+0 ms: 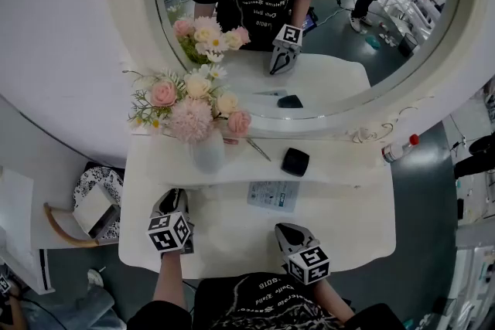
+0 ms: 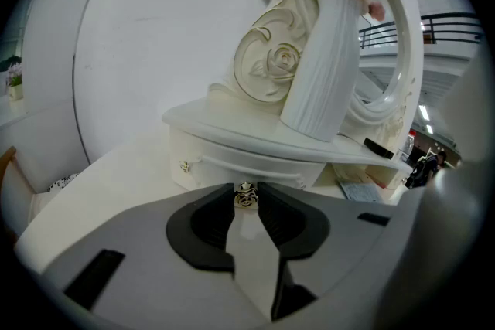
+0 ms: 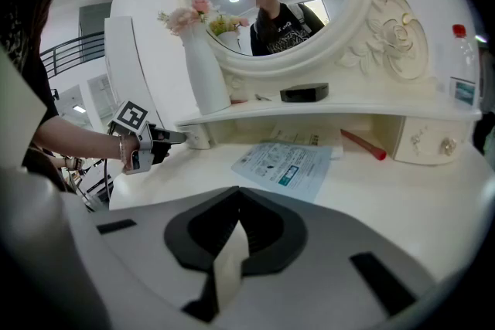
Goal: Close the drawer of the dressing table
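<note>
The white dressing table (image 1: 352, 224) has a raised shelf (image 1: 340, 166) under a round mirror. In the left gripper view a small white drawer (image 2: 224, 164) sits below the shelf's left end. Its little gold knob (image 2: 246, 197) is pinched between the tips of my left gripper (image 2: 246, 201), which is shut on it. From the right gripper view, the left gripper (image 3: 172, 137) reaches the drawer (image 3: 198, 137) at the shelf's left end. In the head view the shelf hides the drawer. My right gripper (image 1: 288, 229) hovers over the tabletop near its front edge, shut and holding nothing.
A ribbed white vase of flowers (image 1: 207, 151) stands on the shelf above the drawer. A black compact (image 1: 295, 161), a printed leaflet (image 1: 272, 195), a red pen (image 3: 363, 144) and a second small drawer (image 3: 424, 141) lie to the right. A bottle (image 1: 397, 148) stands at the far right.
</note>
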Available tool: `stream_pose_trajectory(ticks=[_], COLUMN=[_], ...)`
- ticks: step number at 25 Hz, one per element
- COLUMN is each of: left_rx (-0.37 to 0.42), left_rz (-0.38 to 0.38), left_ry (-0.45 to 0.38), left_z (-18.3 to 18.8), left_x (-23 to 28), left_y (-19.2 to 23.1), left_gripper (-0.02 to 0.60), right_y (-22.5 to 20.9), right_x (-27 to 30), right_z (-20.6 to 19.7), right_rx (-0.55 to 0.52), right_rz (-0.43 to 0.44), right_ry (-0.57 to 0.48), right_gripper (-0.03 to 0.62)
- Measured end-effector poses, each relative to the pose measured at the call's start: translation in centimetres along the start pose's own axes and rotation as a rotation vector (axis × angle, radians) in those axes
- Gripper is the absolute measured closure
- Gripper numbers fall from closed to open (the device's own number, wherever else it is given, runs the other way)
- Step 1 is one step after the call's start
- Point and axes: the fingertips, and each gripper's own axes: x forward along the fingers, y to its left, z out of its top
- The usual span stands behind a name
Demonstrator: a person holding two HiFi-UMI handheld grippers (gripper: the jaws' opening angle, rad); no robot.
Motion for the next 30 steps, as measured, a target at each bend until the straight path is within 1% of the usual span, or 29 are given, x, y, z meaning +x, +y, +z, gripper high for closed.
stream_pose_trajectory(ticks=[20,30], left_rx=[-0.018,-0.018], left_rz=[0.003,-0.005], left_ry=[-0.009,-0.005], left_z=[0.6,0.9], left_x=[0.9,1.3], left_y=[-0.1,-0.2], left_gripper=[0.480,0.480], right_y=[-0.5,-0.3], right_x=[0.0,0.2], right_z=[-0.2,-0.1], right_rx=[0.011,0.005], right_rz=[-0.008,0.001], right_ry=[-0.001,0.001], right_gripper=[0.583,0.583])
